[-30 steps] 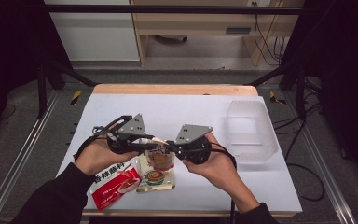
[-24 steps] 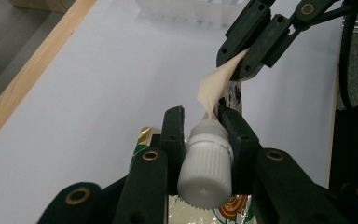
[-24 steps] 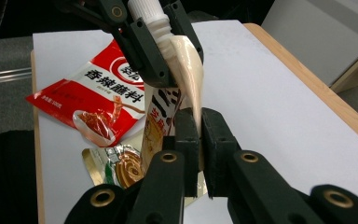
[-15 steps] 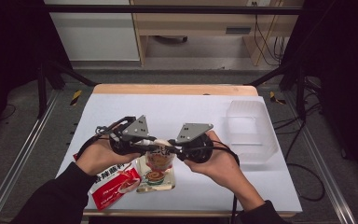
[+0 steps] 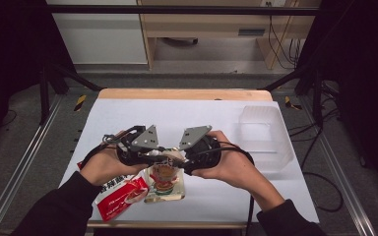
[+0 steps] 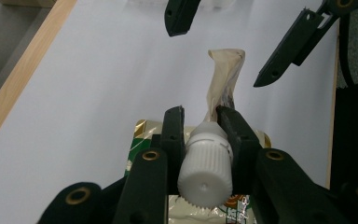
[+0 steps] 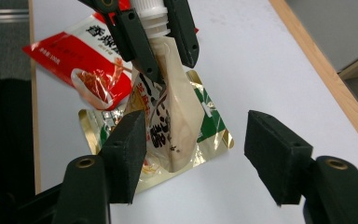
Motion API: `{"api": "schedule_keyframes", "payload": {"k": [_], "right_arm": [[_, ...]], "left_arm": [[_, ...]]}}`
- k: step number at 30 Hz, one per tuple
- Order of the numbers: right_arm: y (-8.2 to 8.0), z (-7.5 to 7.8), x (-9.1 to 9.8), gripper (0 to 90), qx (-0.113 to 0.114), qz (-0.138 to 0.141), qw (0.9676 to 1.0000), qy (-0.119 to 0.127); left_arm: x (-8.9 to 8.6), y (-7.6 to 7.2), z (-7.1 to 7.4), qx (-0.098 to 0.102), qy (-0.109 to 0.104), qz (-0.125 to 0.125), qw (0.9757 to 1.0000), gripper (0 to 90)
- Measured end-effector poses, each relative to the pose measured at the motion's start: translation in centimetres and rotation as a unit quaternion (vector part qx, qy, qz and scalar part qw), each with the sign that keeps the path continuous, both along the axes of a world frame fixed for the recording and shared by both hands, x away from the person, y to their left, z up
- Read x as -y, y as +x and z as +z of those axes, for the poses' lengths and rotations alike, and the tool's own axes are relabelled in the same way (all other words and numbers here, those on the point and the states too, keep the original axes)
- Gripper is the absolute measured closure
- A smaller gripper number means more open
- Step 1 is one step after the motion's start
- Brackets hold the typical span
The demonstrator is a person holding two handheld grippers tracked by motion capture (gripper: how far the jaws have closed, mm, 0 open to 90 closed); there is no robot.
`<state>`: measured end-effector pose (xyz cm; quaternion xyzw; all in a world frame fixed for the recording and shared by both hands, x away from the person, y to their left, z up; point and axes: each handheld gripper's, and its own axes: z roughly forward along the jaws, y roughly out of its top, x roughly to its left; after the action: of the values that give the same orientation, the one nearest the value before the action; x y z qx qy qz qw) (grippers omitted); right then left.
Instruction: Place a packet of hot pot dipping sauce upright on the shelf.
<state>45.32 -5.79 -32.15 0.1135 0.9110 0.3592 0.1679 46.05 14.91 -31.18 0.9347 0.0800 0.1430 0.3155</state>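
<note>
the spout pouch (image 7: 175,126) is a small beige pack with brown print on its side and a white ribbed screw cap (image 6: 204,163) on a threaded white neck. it hangs off the bench, clamped at the cap between the black pads of the left tongs (image 6: 200,122), its body sagging and creased, its far end twisted narrow. it hangs over a gold-edged foil packet (image 7: 209,128), its lower corner about touching it.

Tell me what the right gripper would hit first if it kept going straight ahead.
Probably the spout pouch, hanging between its open jaws from the left gripper, which is clamped on the pouch's white cap.
</note>
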Motion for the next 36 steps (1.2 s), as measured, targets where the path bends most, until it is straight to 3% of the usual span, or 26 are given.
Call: {"api": "schedule_keyframes", "payload": {"k": [9,17,22,36], "right_arm": [[0.7,0.2,-1.4,37.9,-0.008,0.051,0.9965,-0.066],[1.1,0.6,-2.2,44.9,-0.013,0.074,0.9927,-0.094],[1.2,0.5,-2.6,49.5,-0.017,0.088,0.9902,-0.107],[0.8,0.7,-2.5,67.7,-0.032,0.112,0.9869,-0.113]], "left_arm": [[-0.1,0.0,-0.2,-0.002,0.002,-0.004,1.0,72.9],[-0.3,-0.1,-0.5,-0.004,0.002,-0.008,1.0,72.9],[-0.3,-0.1,-0.5,-0.004,0.006,-0.01,0.9999,72.9],[-0.4,0.1,-0.8,-0.004,0.008,-0.005,0.9999,72.9]]}}
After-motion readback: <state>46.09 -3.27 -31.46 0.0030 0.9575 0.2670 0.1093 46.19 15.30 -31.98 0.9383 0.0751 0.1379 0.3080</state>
